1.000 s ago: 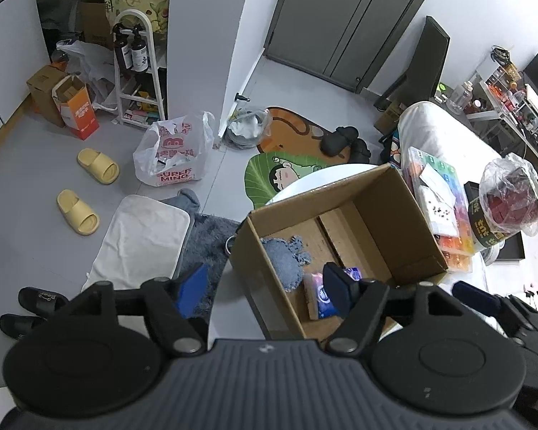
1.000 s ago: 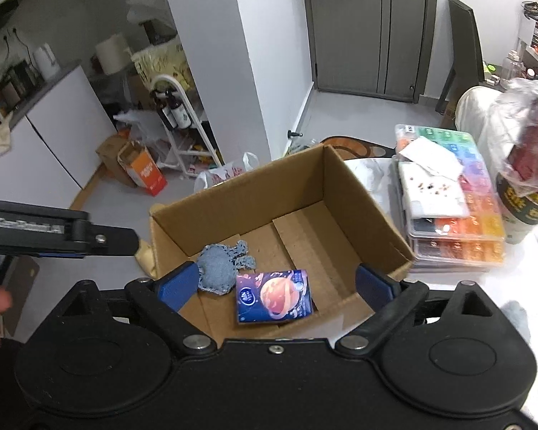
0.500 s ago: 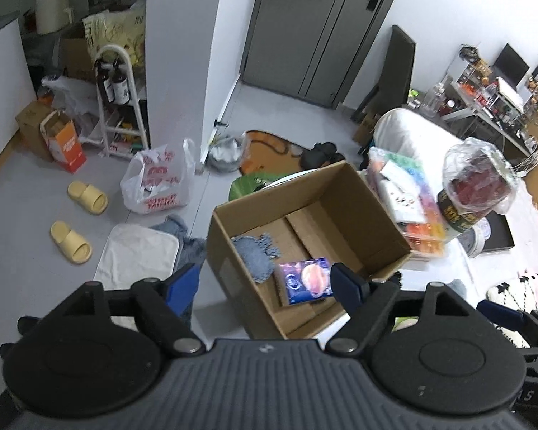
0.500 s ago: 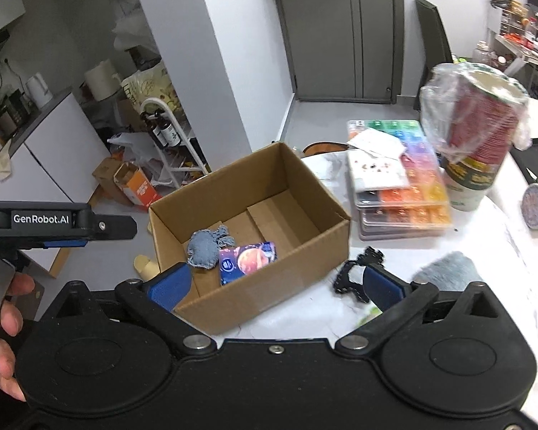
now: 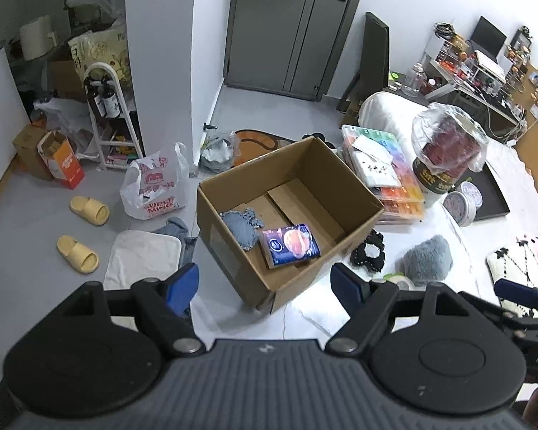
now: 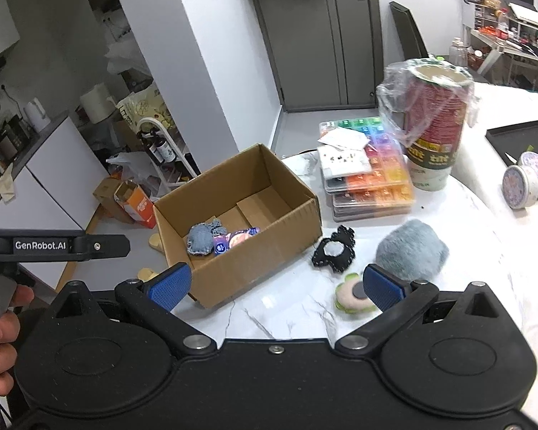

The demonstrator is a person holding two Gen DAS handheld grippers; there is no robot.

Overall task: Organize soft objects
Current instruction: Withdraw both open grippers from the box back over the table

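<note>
An open cardboard box (image 5: 355, 193) (image 6: 279, 240) sits at the white marble table's left edge. It holds a blue denim piece (image 5: 238, 229) (image 6: 201, 238) and a purple tissue pack (image 5: 290, 245) (image 6: 235, 240). On the table to its right lie a black scrunchie (image 5: 367, 252) (image 6: 334, 252), a grey fluffy item (image 5: 426, 259) (image 6: 410, 247) and a small green-and-pink pad (image 6: 353, 295). My left gripper (image 5: 265, 285) is open and empty, above the box's near corner. My right gripper (image 6: 274, 285) is open and empty, with its right fingertip beside the green pad.
A stack of colourful bead cases (image 6: 369, 182) and a plastic-wrapped stack of cups (image 6: 434, 132) stand behind the soft items. A round tin (image 6: 522, 186) and black tray (image 6: 520, 136) lie at right. A black-and-white cushion (image 5: 516, 272) lies far right. The floor left holds slippers and bags.
Both grippers have pulled back and risen away from the box. The scrunchie, the grey fluffy item and the green pad have come into view.
</note>
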